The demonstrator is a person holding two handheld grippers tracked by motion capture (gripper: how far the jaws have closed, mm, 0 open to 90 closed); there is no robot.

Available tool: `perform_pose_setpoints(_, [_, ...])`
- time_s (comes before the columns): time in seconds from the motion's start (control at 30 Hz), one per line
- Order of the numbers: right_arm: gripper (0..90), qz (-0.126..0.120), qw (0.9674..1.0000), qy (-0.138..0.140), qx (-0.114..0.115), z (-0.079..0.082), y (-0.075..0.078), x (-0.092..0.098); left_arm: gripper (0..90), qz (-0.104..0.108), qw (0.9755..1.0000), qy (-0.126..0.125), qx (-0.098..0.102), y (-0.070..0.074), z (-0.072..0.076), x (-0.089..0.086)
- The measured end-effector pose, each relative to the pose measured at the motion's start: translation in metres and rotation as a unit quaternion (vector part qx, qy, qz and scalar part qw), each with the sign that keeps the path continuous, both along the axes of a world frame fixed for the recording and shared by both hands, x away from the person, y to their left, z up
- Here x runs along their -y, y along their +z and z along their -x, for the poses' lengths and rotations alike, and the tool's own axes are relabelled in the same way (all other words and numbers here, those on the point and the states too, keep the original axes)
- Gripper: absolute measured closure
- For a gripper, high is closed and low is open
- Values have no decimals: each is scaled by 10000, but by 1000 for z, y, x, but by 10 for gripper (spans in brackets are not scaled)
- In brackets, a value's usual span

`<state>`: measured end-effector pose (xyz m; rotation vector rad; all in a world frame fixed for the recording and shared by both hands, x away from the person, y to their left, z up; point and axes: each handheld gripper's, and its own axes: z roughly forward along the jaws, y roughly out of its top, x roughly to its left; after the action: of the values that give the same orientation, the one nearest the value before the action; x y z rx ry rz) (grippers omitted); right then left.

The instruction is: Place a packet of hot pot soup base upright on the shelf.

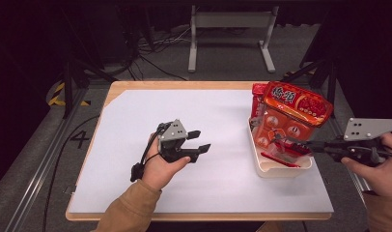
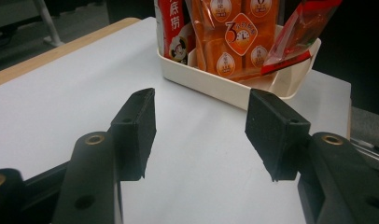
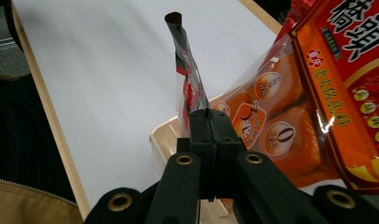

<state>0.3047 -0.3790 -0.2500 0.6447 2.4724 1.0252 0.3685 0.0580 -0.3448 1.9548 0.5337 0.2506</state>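
Two hand-held grippers: left [image 1: 200, 140] parted, right [image 1: 287, 141] clamping one packet [image 3: 187, 84] in one tray [image 1: 281, 170].

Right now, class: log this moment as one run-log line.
left gripper: open, idle | right gripper: shut on packet | tray: snack bags

Tongs [image 2: 200, 135] agape; snack packets [image 2: 229, 39] in tray [image 2: 290, 79].

Floor beside the worktop: a painted "4" [image 1: 80, 139].
Orange snack bag [image 3: 271, 126]: round badges reading "3" and "0".
Red packet [image 1: 296, 103]: large white Chinese characters, unclear.
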Motion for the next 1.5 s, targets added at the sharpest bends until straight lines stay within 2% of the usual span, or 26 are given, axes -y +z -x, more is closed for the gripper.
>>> perform_pose_setpoints(0.3, [897, -103, 9997, 168, -115, -4, -4, -5, 405, 31, 9999, -141, 12, -3, 1, 9])
perform_pose_setpoints(0.33, [897, -122, 9997, 174, -120, -4, -4, -5, 395, 109, 9997, -217, 21, -4, 1, 14])
perform_pose_setpoints(0.7, [898, -187, 9995, 208, -120, -7, -5, -6, 384, 148, 9977, -654, 122, -6, 1, 49])
perform_pose_setpoints(1.0, [897, -203, 9994, 280, -97, -8, -5, -6, 428, 209, 9939, -1075, 160, -1, -5, 93])
perform_pose_setpoints(1.13, [897, -218, 9992, 316, -93, -9, -5, -6, 470, 448, 9906, -1289, 98, -2, -11, 115])
perform_pose_setpoints(1.2, [897, -228, 9991, 338, -94, -9, -6, -6, 483, 487, 9889, -1397, 95, -3, -13, 128])
perform_pose_setpoints(1.3, [897, -242, 9990, 357, -101, -10, -6, -5, 668, 340, 9862, -1612, 161, -2, -13, 145])
perform_pose_setpoints(1.37, [896, -238, 9990, 357, -107, -11, -7, -4, 827, 66, 9862, -1630, 284, -1, -12, 154])
perform_pose_setpoints(1.43, [895, -216, 9992, 319, -90, -11, -7, -3, 871, 47, 9862, -1639, 211, -3, -10, 157])
perform_pose_setpoints(1.5, [894, -215, 9993, 293, -90, -11, -7, -1, 895, 24, 9850, -1723, 123, -4, -10, 159])
